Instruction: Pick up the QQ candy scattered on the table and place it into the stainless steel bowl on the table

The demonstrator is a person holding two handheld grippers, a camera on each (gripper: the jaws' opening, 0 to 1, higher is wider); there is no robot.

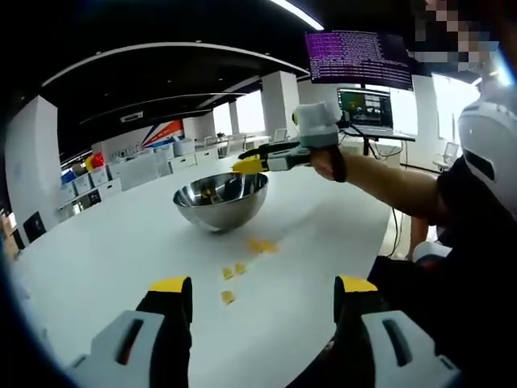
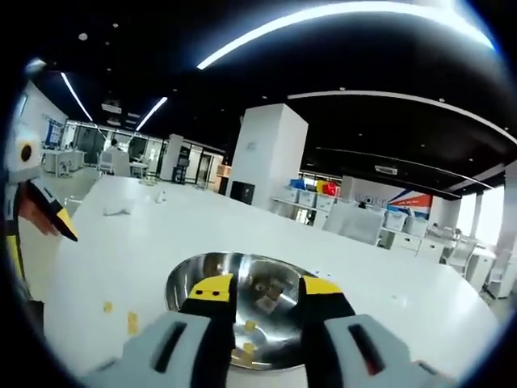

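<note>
Candy is our concern here, and the stainless steel bowl (image 1: 220, 199) is our landmark on the white table (image 1: 105, 259). Nearest us in the left gripper view, our left claw (image 1: 262, 295) hangs with jaws spread wide and nothing between them, on the near side of the bowl. Between that claw and the bowl lie the loose QQ candy pieces (image 1: 234, 271), yellow bits scattered on the table just short of the bowl's foot. In the right gripper view our right claw (image 2: 262, 293) hovers directly above the bowl's mouth with a gap between its jaws; we cannot make out a piece held there. Several pieces already rest inside the bowl. We judge this the drop step for the right claw, either just releasing or about to. The next move, as we read it, calls for one claw to descend on a loose piece near the bowl and close squarely on it. Beyond the bowl stand white pillars (image 2: 271, 153) and storage bins (image 1: 93, 178).
</note>
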